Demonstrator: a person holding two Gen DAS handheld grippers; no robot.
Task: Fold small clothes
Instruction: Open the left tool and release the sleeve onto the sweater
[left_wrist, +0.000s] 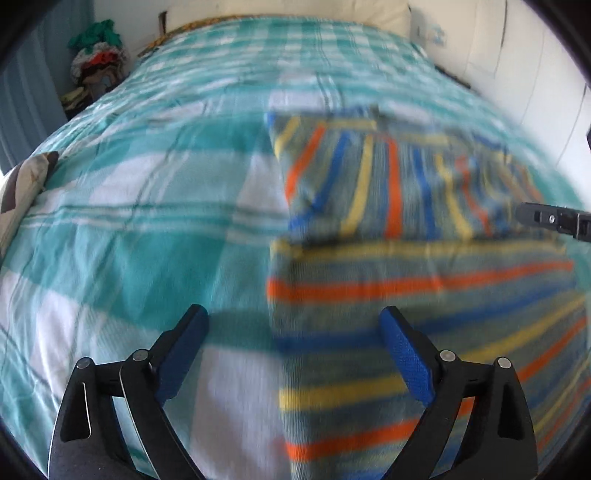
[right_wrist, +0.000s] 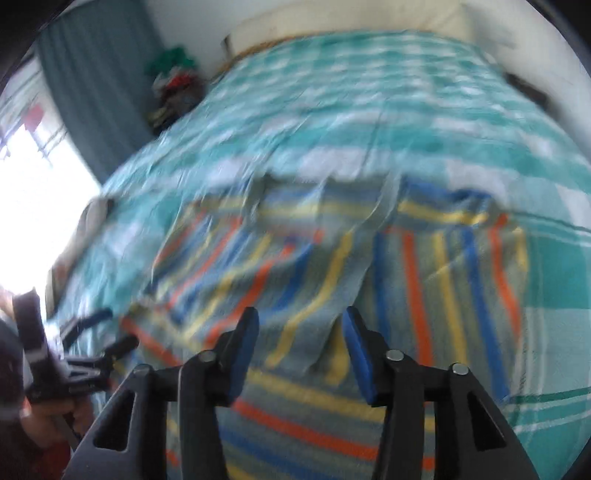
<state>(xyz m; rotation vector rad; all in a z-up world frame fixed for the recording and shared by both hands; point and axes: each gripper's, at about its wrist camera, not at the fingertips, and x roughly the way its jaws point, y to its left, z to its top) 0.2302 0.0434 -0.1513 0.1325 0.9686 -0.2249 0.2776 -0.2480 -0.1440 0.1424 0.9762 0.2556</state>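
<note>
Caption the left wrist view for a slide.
Left gripper, jaws open, above the edge of a striped garment on a checked bedspread.

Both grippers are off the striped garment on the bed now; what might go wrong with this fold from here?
1. The folded-over upper part of the striped garment lies loose; with the left gripper and right gripper open above it, it may spring back.
2. Creases show along the garment's middle in the right wrist view; folding again could lock them in.
3. Both views are blurred, so aiming the next pinch could miss the edge.

Garment (left_wrist: 406, 280) lies on bed (left_wrist: 147, 229), laundry pile (left_wrist: 98, 55) behind
</note>
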